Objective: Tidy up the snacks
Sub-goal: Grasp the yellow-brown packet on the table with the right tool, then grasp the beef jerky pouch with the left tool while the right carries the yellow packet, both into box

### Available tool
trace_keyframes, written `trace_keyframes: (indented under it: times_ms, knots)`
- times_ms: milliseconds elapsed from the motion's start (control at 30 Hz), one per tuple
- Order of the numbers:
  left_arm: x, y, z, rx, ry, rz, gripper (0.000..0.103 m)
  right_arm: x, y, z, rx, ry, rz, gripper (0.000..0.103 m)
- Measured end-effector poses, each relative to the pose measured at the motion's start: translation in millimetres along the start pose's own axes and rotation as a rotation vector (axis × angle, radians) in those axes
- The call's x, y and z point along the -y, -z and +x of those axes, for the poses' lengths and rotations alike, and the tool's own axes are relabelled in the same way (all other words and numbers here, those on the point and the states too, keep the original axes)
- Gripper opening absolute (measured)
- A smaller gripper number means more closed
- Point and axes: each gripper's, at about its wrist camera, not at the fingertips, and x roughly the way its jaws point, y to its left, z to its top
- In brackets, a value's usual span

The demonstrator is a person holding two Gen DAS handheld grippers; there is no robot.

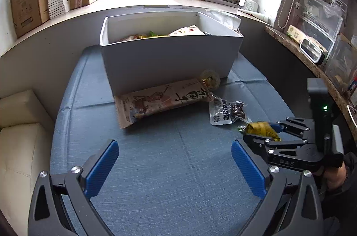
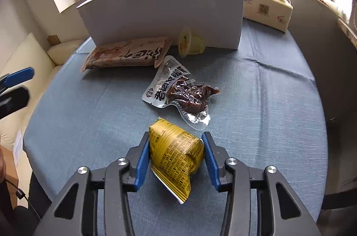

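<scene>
Left tongs [image 1: 175, 167]: spread wide, holding nothing, touching nothing, hovering over bare blue surface [image 1: 156, 180]. Ahead of them, against the white box [image 1: 169, 57] front wall, lies the long brown snack bag [image 1: 160, 100].

Just right of that bag's end: a small clear jelly cup [image 2: 191, 42] on its side. Probably rigid but round, so it could roll.

Ahead of the right tongs: vacuum-packed meat pouch [image 2: 178, 91], flat on the surface. Slick film, looks limp at the edges. I'd pinch across the bulky dark middle, not the clear seal.

Right tongs [image 2: 176, 158]: clenched on the yellow snack packet [image 2: 176, 153], blue pads on both sides of its puffy middle. The packet looks light, soft and crinkly, and its lower seal hangs loose below the pads. Grip looks centred. Film may slip if squeezed less, contents may crush if squeezed more.

Box already has packets inside, well ahead of both tongs.
</scene>
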Motion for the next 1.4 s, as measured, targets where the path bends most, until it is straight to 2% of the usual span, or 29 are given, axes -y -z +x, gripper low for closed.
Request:
trace_keyframes:
  times_ms: [267, 400, 500, 767, 933, 967, 1000, 1167, 1200, 1400]
  knots:
    - [50.1, -19.0, 52.1, -0.050, 0.036, 0.124, 0.103, 25.1, 16.3, -66.6, 0.103, 0.039, 0.064, 0.048]
    - [81.5, -30.6, 87.8, -0.091, 0.082, 0.160, 0.103, 40.5, 28.6, -97.0, 0.121, 0.044, 0.095, 0.048]
    - [100.6, -38.6, 110.7, -0.120, 0.087, 0.163, 0.103, 46.1, 38.1, -110.3, 0.122, 0.049, 0.107, 0.048]
    - [122.3, -43.2, 160.8, -0.197, -0.008, 0.130, 0.101, 59.1, 51.6, -121.2, 0.130, 0.022, 0.168, 0.048]
    - [122.2, -42.2, 150.7, -0.185, -0.003, 0.152, 0.082, 58.5, 52.8, -120.8, 0.134, 0.009, 0.175, 0.048]
    - [121.7, -42.0, 147.5, -0.176, -0.003, 0.156, 0.066, 57.7, 52.9, -120.9, 0.137, 0.007, 0.177, 0.048]
    - [120.7, -42.1, 144.4, -0.171, -0.005, 0.157, 0.062, 57.1, 53.2, -121.1, 0.139, 0.006, 0.178, 0.048]
    - [106.9, -34.5, 126.5, -0.171, 0.038, 0.136, 0.059, 53.6, 52.3, -119.3, 0.137, 0.000, 0.174, 0.048]
    - [103.1, -32.5, 118.9, -0.161, 0.066, 0.133, 0.059, 53.3, 51.7, -118.8, 0.135, -0.002, 0.174, 0.048]
    - [78.3, -27.7, 48.8, -0.049, 0.123, 0.100, 0.059, 48.8, 44.1, -115.6, 0.141, -0.023, 0.170, 0.048]
